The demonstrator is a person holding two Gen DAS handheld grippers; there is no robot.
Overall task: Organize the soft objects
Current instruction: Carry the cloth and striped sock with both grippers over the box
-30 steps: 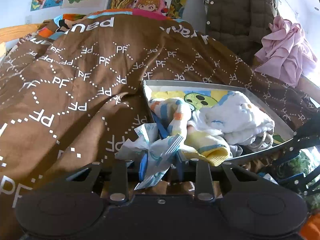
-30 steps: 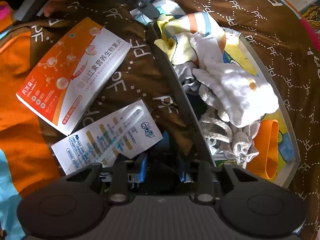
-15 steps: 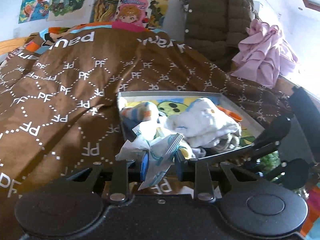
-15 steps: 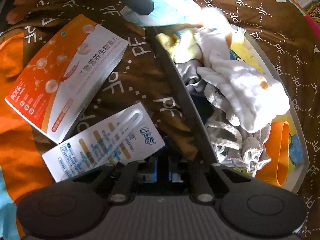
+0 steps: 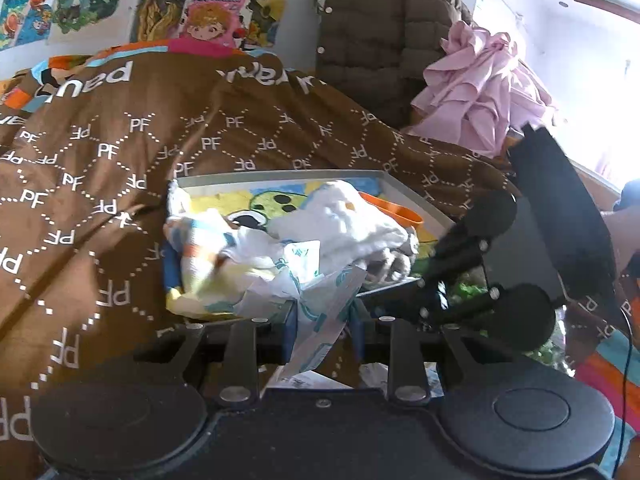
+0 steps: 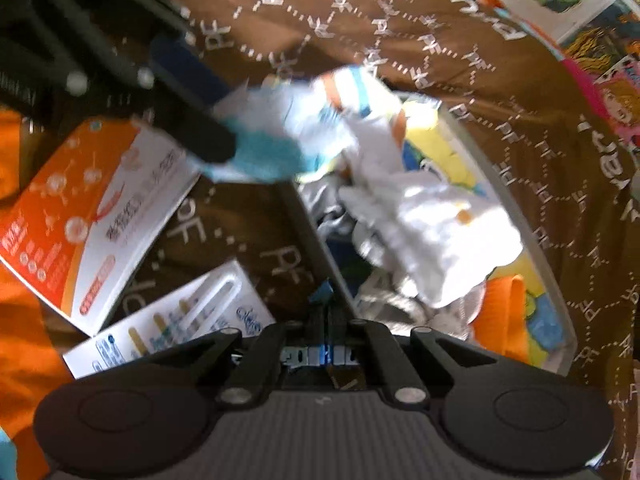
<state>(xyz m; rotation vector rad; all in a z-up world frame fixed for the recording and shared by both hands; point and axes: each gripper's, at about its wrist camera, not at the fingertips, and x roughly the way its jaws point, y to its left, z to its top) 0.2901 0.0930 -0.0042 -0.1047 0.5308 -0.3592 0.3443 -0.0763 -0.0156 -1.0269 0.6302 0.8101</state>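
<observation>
A grey tray [image 5: 280,176] lies on the brown blanket with soft things in it: a striped sock [image 5: 200,252], a fluffy white cloth [image 5: 344,224] and an orange piece [image 5: 396,210]. My left gripper [image 5: 324,312] is shut on a crinkly white-and-teal packet [image 5: 316,280], held over the tray's near corner. In the right wrist view the same packet [image 6: 264,152] hangs from the left gripper [image 6: 216,132] beside the sock. My right gripper [image 6: 326,320] is shut on the tray's near rim [image 6: 308,224]; the white cloth [image 6: 440,240] lies just beyond.
An orange-and-white box [image 6: 80,208] and a white-and-blue box [image 6: 172,324] lie on the blanket [image 5: 100,200] left of the tray. A brown puffy jacket [image 5: 380,20] and a pink garment [image 5: 480,88] hang at the back. A hand [image 5: 624,232] holds the right gripper.
The right jaws have shut onto the tray rim. The left gripper has carried the packet across to the tray's near corner, over the striped sock.
</observation>
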